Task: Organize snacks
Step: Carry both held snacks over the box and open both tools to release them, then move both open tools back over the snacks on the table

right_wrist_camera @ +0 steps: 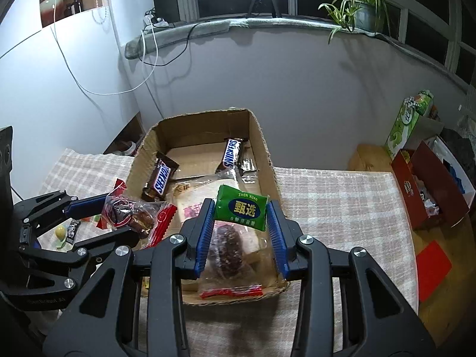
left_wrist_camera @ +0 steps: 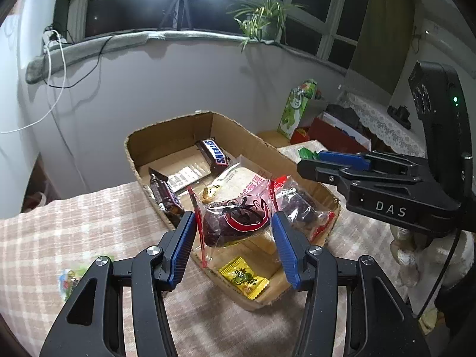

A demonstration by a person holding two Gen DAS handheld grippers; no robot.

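Observation:
My left gripper is shut on a clear red-edged packet of dark dates, held just above the near left part of an open cardboard box. In the box lie two Snickers bars, a yellow sweet and other packets. In the right wrist view, my right gripper is shut on a green packet above the box. The left gripper shows there at the left with its date packet.
The box stands on a checked cloth. Loose sweets lie on the cloth left of the box. A red box and a green carton stand at the right on bare wood. A wall and a window sill with a plant lie behind.

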